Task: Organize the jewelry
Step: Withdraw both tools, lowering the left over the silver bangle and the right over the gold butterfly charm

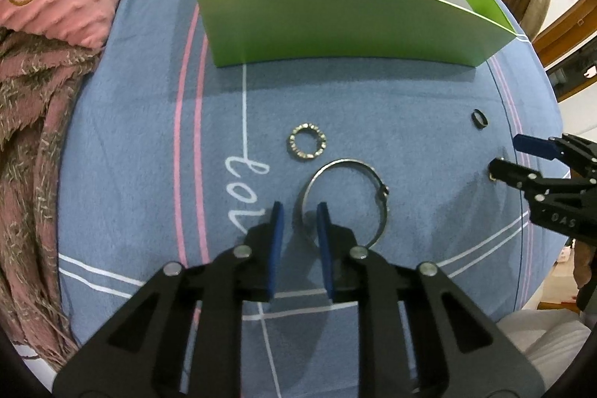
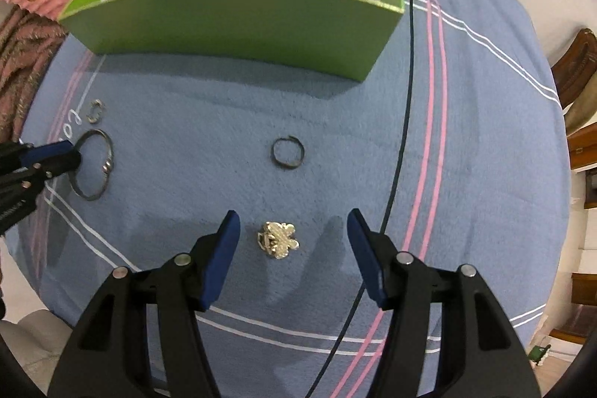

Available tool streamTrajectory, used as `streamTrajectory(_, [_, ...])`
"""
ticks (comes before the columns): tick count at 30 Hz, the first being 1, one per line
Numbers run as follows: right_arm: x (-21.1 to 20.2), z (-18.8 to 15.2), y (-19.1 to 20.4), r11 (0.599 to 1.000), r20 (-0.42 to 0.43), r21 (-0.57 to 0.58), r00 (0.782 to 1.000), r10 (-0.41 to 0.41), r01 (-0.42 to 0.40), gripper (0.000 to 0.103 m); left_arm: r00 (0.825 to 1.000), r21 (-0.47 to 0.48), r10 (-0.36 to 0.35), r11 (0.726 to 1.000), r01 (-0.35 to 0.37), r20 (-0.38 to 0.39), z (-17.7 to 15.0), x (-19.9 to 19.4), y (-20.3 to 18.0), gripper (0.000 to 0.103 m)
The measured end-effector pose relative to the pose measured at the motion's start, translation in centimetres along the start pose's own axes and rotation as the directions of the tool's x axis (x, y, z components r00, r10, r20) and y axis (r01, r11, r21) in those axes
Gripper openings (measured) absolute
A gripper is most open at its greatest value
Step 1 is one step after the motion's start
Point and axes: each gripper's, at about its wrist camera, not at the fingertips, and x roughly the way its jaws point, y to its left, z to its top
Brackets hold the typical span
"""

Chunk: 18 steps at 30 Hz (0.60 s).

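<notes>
Left gripper (image 1: 300,217) fingers narrowly parted, right gripper (image 2: 293,230) fingers spread wide

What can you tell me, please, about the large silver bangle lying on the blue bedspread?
The silver bangle is a thin, plain hoop of what looks like polished metal, with a small knotted or beaded clasp on one side. It lies flat on the blue bedspread, just nearer than the rhinestone ring and apart from it. The left gripper has its jaws astride the near-left rim, one blue pad inside the hoop and one outside, with a gap still showing, so it is not yet pinched.
</notes>
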Motion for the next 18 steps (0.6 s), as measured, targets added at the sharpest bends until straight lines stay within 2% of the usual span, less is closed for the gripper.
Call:
streamTrajectory(3, [0.3, -0.1, 0.4, 1.0, -0.003, -0.015, 1.0, -0.01, 0.01, 0.06, 1.0, 0.016, -0.004, 1.0, 0.004, -0.004, -0.2, 0.0, -0.3, 0.018])
streamTrajectory(5, [0.5, -0.2, 0.9, 0.999, -0.007, -0.027, 1.0, -0.016, 0.016, 0.056, 1.0, 0.027, 0.011, 1.0, -0.011, -0.004, 0.1, 0.0, -0.5, 0.018])
streamTrajectory(10, [0.7, -0.2, 1.8, 0.999, 0.0, -0.044, 1.0, -0.028, 0.028, 0.055, 0.998, 0.051, 0.063, 0.997, -0.063, -0.006, 0.4, 0.2, -1.4, 0.018])
streamTrajectory(12, [0.8, -0.1, 2.2, 0.999, 0.0, -0.044, 1.0, -0.019, 0.019, 0.051, 0.997, 0.062, 0.082, 0.995, -0.082, -0.005, 0.5, 0.2, -1.8, 0.018])
streamTrajectory(14, [0.8, -0.2, 2.5, 0.999, 0.001, -0.044, 1.0, -0.003, 0.003, 0.044, 0.997, 0.066, 0.082, 0.994, -0.082, -0.004, 0.5, 0.2, -2.4, 0.018])
streamTrajectory(18, [0.9, -0.1, 3.1, 0.999, 0.003, -0.048, 1.0, -0.006, 0.007, 0.043, 0.994, 0.077, 0.107, 0.991, -0.107, 0.003, 0.5, 0.0, -3.5, 0.018])
